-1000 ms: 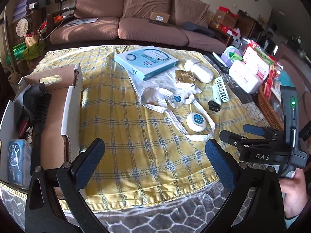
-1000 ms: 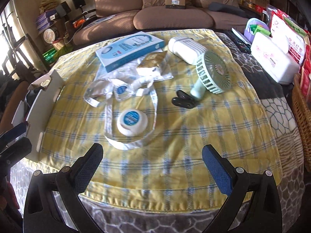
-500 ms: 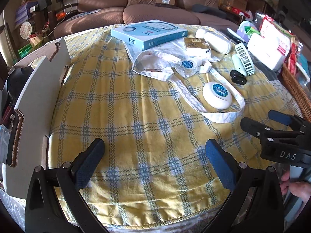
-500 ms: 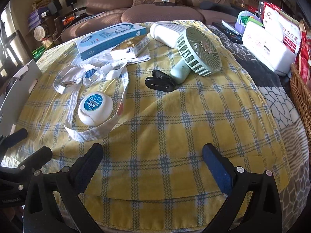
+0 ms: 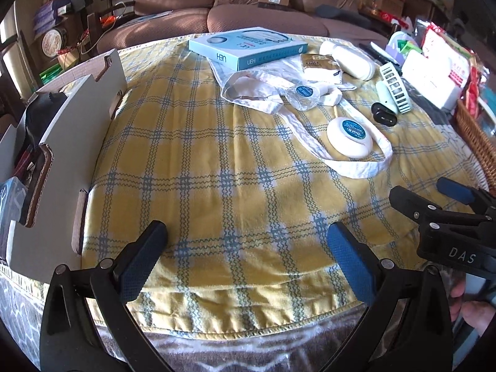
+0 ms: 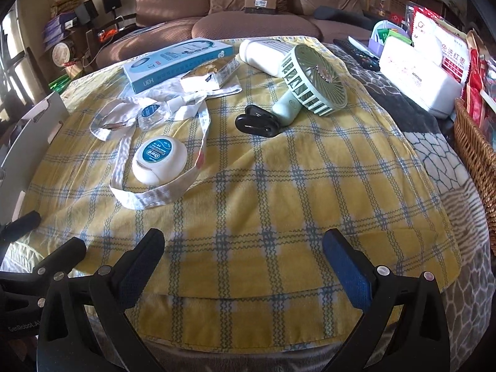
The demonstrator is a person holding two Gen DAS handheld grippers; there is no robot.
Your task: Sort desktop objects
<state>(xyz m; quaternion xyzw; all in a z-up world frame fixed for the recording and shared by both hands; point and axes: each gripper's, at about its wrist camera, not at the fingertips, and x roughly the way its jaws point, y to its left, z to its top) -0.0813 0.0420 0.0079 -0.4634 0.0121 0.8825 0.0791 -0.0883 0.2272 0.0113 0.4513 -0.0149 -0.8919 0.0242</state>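
While hovering low over the near edge of the yellow plaid cloth (image 5: 198, 161), spread wide and hold nothing: left gripper (image 5: 248, 248), its blue-padded fingers (image 5: 347, 257) well apart above bare cloth. Same with the right gripper (image 6: 245, 257), fingers (image 6: 347, 263) parted and empty, seen from the left wrist view poking in at the right edge.

Spread across the tabletop beyond both grippers: a round white floss case (image 6: 159, 158) with a blue label, lying inside the loop of a white tote bag (image 5: 260, 93) strap. Just behind it, on the crumpled bag, a small clear item with a blue round label (image 5: 303, 96). Further back, a light blue flat box (image 5: 248, 50) marked UEH, partly over the bag. Beside that, a gold-and-white packet (image 6: 210, 74) resting on the bag fabric. To the right, a mint green handheld fan (image 6: 313, 80) lying on its side, handle touching a small black clip-like object (image 6: 255, 122). Behind the fan, a white cylindrical item (image 6: 263, 55) lying flat.

At the left edge of the cloth, an open cardboard box (image 5: 62, 142) with dark things inside, too shadowed to name. At the far right, a wicker basket (image 6: 474, 142) and a white tissue pack (image 6: 415, 83). Behind everything, a brown sofa (image 5: 217, 3).
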